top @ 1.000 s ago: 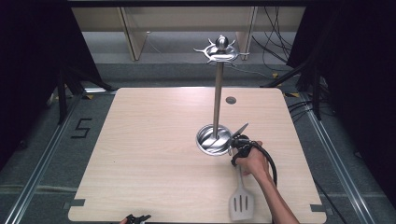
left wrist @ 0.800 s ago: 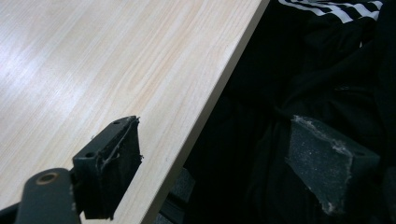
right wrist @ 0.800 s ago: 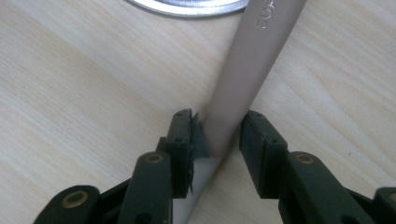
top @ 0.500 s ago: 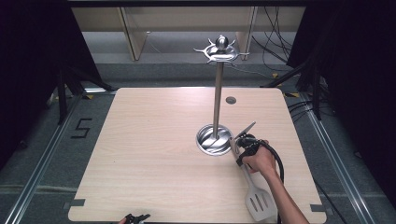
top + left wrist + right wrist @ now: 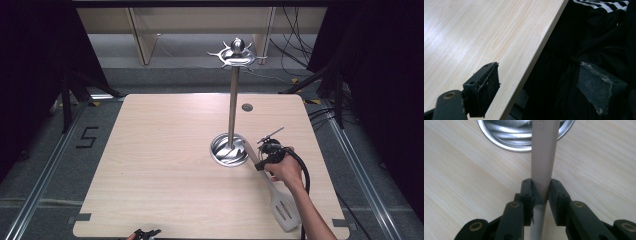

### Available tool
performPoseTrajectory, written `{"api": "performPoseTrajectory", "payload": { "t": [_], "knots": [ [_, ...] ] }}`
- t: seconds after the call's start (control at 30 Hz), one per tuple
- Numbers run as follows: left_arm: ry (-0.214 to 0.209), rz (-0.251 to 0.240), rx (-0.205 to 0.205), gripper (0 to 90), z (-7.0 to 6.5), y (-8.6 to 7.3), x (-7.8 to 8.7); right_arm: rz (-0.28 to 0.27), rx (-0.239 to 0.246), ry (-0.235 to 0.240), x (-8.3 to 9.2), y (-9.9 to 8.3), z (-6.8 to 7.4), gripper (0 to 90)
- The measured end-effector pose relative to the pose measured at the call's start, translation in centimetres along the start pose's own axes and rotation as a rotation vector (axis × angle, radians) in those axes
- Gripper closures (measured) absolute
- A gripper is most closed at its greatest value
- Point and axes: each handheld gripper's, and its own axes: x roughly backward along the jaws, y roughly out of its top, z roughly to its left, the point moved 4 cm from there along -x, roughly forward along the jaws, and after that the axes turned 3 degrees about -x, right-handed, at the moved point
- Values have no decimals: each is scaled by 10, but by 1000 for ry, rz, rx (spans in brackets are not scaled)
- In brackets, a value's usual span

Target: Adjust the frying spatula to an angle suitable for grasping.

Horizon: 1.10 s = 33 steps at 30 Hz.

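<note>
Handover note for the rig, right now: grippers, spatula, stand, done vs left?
Right gripper: jaws have just closed on the grey spatula, pads clamped on its handle. Handle end lies by the base of the steel utensil stand; slotted blade sits toward the near edge of the table.
Left gripper: open, holds nothing, at the near table edge.
Done: spatula gripped.
Left, probably: lift it and hang it on a hook at the stand's top.

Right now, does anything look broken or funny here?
Yes. The left gripper's pads look torn and frayed at the edges, and it hangs open half off the table edge. The spatula in the right gripper looks fine.
</note>
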Motion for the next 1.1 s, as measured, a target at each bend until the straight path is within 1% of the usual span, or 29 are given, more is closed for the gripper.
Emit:
{"api": "performPoseTrajectory", "payload": {
  "t": [0.03,0.07,0.13,0.17,0.2,0.23,0.27,0.3,0.37,0.4,0.47,0.5,0.53,0.57,0.6,0.63,0.67,0.7,0.73,0.77,0.8,0.83,0.87,0.9,0.93,0.97,1.0,1.03,1.1],
  "knots": [
    [0,-2,-1,169,0,0,0,-18,24,12,3,0,-1,751],
    [-1,-3,-2,169,0,1,0,-35,17,29,7,0,2,752],
    [1,-3,-3,169,0,1,0,-63,26,26,15,1,4,751],
    [-2,-3,0,170,0,1,0,-89,53,20,17,2,2,751],
    [-1,-2,-2,170,0,0,0,-101,61,18,21,2,3,752],
    [-3,-3,-2,169,0,0,0,-104,38,25,24,1,6,752],
    [-4,-3,-3,169,0,0,0,-119,51,37,27,1,7,752],
    [0,-2,-5,169,0,0,0,-150,78,26,30,1,5,752],
    [0,-2,-5,169,0,0,0,-187,74,37,40,-3,9,752],
    [-18,-8,-5,169,-1,1,-1,-187,74,37,40,-3,9,752],
    [-23,-13,-3,169,-1,1,-1,-226,93,44,46,-5,9,752],
    [-12,-12,-1,169,-1,1,0,-244,100,36,50,-6,10,752],
    [-25,-14,-2,169,-2,1,-1,-257,110,37,53,-8,10,752],
    [-14,-10,-6,169,-1,1,-1,-326,126,49,56,-9,12,752],
    [-18,-10,-7,169,-2,1,-1,-326,126,49,56,-9,12,752],
    [-8,-5,-16,169,-1,1,0,-300,133,50,62,-11,13,752],
    [-18,-4,-17,169,-2,1,1,-315,150,48,64,-12,12,752],
    [-10,-12,-15,169,-1,2,0,-360,140,59,69,-14,16,752],
    [-10,-12,-15,169,-1,2,0,-360,140,59,69,-14,16,752],
    [2,-12,-21,169,-1,2,1,-381,142,60,71,-15,18,752],
    [1,-12,-18,169,-1,2,1,-396,148,57,73,-16,19,752],
    [2,-11,-18,169,-1,2,1,-406,161,65,80,-18,19,752],
    [-1,-11,-15,169,-1,2,1,-406,161,65,80,-18,19,752],
    [-2,-12,-14,169,-1,2,1,-430,163,65,81,-18,19,752],
    [-17,-18,-7,169,-1,2,1,-429,172,79,84,-19,19,752],
    [-7,-19,-6,169,0,1,1,-442,176,88,87,-19,18,752],
    [-8,-18,-7,169,0,1,2,-449,141,99,91,-21,20,752],
    [1,-16,-9,169,1,1,2,-498,154,93,93,-20,19,752],
    [1,-16,-10,169,1,1,3,-499,156,100,96,-21,19,753]
  ]
}}
